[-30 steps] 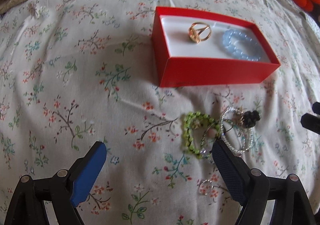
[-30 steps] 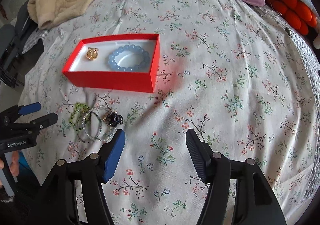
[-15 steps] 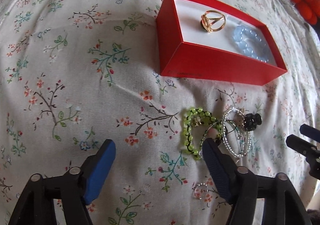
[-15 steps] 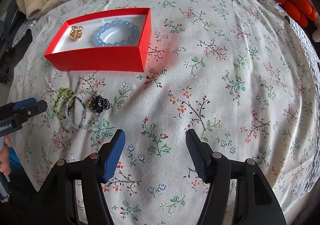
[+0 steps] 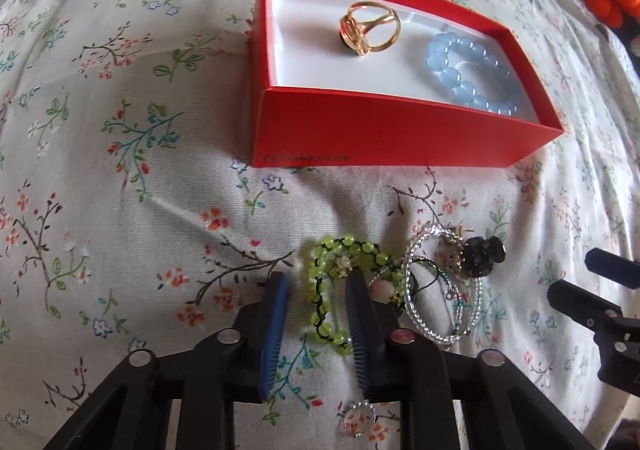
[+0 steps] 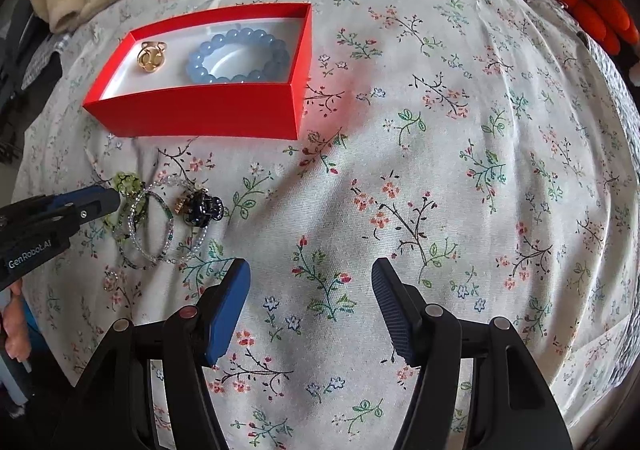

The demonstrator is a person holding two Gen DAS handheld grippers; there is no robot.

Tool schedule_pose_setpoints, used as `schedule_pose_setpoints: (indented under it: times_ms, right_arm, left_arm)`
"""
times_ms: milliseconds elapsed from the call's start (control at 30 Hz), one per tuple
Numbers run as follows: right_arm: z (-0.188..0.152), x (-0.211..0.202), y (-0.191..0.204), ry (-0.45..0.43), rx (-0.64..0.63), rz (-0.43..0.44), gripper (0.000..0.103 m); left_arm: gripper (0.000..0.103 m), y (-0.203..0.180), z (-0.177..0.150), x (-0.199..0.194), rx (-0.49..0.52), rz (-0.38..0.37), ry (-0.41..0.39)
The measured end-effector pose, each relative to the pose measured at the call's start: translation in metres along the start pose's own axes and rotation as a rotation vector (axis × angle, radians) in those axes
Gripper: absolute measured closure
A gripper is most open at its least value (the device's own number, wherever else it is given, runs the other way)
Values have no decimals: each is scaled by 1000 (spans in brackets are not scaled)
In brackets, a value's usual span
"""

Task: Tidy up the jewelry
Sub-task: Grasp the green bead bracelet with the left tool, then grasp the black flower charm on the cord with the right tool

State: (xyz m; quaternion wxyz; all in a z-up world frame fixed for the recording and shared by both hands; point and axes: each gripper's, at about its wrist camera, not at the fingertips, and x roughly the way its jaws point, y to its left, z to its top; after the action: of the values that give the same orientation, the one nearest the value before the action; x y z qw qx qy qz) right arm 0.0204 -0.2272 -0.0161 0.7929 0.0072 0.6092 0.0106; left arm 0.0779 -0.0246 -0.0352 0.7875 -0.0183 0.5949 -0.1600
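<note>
**Green beads between the left jaws**

Green bead bracelet (image 5: 340,290) lies on the floral bedspread (image 5: 120,170), just in front of the red box (image 5: 380,130). The left gripper (image 5: 318,282) has narrowed around its near side, though I cannot tell whether it grips. Inside the box sit a gold ring (image 5: 366,28) and blue bracelet (image 5: 468,70). The right gripper (image 6: 310,270) hovers spread wide, holding nothing, in front of the box.

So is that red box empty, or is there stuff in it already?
Not empty. The lidless red box already holds a gold ring and a blue bead bracelet; the other pieces lie outside on the bedspread.
</note>
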Motion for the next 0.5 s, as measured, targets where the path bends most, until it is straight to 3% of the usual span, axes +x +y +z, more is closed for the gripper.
schedule_pose_setpoints:
  times_ms: [167,500]
  right_arm:
    - [3,4,6,6,-2,-2,37]
    - [10,10,21,6,-14,4,37]
  left_arm:
    - [99,-10,3,10,30,26,4]
    - [101,-15,4,-17,41,4,-75]
